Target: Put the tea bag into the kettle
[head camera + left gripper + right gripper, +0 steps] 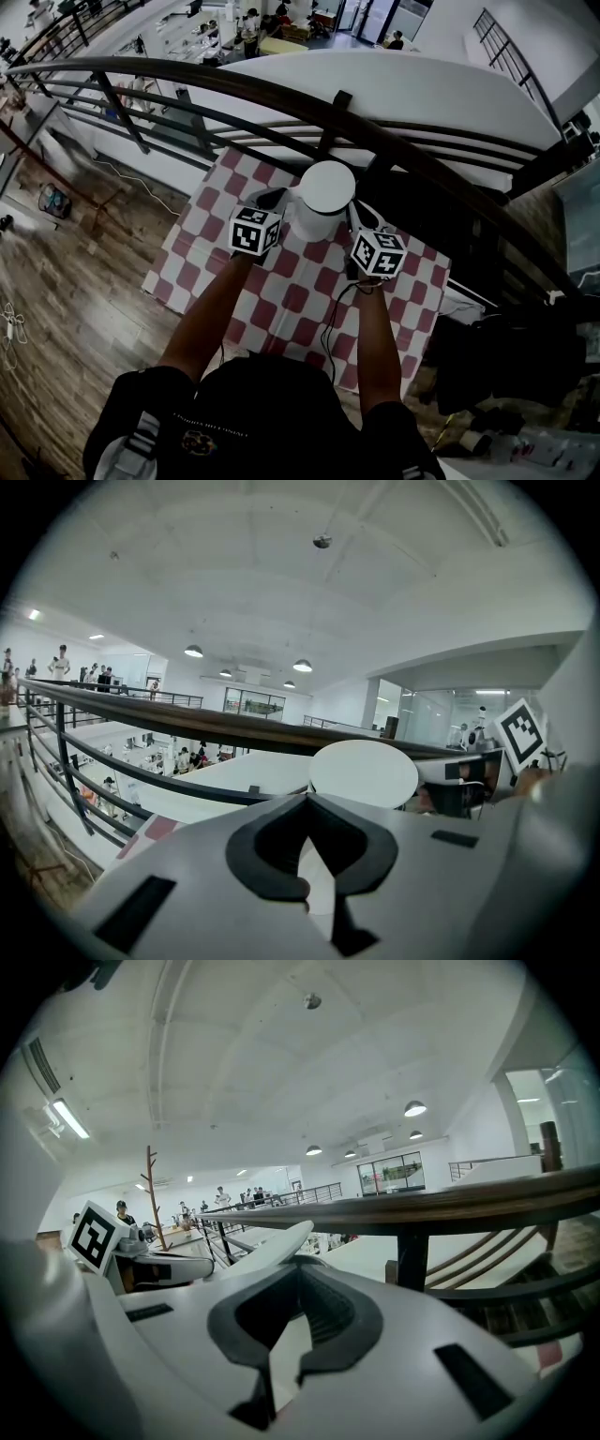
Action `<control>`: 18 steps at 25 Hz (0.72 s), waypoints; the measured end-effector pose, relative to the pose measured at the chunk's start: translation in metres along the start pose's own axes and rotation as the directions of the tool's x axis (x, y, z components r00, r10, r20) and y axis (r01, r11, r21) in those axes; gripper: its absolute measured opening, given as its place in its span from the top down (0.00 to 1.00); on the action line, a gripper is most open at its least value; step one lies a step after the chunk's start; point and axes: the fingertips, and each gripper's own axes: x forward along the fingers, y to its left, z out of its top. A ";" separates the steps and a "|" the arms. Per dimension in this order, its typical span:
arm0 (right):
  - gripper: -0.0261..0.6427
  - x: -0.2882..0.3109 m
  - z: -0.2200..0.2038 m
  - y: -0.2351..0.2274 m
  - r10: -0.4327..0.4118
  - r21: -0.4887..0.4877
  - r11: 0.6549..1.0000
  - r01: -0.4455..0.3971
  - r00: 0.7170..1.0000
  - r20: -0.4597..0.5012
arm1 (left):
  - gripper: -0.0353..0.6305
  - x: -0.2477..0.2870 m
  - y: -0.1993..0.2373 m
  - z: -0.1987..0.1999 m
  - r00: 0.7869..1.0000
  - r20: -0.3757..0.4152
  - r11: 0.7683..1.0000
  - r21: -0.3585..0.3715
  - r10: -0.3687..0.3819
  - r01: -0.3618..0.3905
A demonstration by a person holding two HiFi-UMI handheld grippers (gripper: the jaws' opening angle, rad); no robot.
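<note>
A white kettle with a round flat lid stands at the far middle of the checkered table. My left gripper is at its left side and my right gripper at its right side, both close to the body. The left gripper view has the lid just beyond my shut left gripper, with nothing held. From the right gripper view the lid appears edge-on behind my right gripper, whose jaws look closed with nothing visible between them. No tea bag shows in any view.
A red and white checkered cloth covers the table. A dark railing runs right behind the kettle, with a drop to a lower floor beyond. A black cable trails over the cloth toward me.
</note>
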 end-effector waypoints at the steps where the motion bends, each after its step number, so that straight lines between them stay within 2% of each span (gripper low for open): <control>1: 0.94 0.000 0.001 0.001 -0.001 -0.001 1.000 0.001 1.000 0.000 | 0.94 0.000 0.000 0.000 1.000 -0.001 1.000 0.001 0.001 -0.001; 4: 0.94 -0.002 0.008 0.007 0.010 0.010 1.000 -0.011 1.000 0.026 | 0.94 0.000 -0.001 -0.001 1.000 0.001 1.000 0.006 0.005 -0.005; 6: 0.94 -0.004 0.021 0.021 0.052 0.003 0.999 -0.053 0.996 0.072 | 0.94 0.000 -0.001 0.000 1.000 0.007 1.000 0.011 0.009 -0.010; 9: 0.94 -0.007 0.045 0.065 0.208 -0.093 0.976 -0.196 0.966 0.151 | 0.94 0.001 -0.002 0.001 1.000 0.009 1.000 0.025 0.018 -0.018; 11: 0.94 -0.008 0.056 0.088 0.275 -0.161 0.955 -0.248 0.945 0.177 | 0.94 0.000 -0.001 0.000 1.000 0.008 0.999 0.029 0.026 -0.026; 18: 0.94 -0.015 0.037 0.067 0.208 -0.122 0.974 -0.192 0.968 0.142 | 0.94 0.000 -0.002 -0.001 0.998 0.010 0.995 0.077 0.059 -0.059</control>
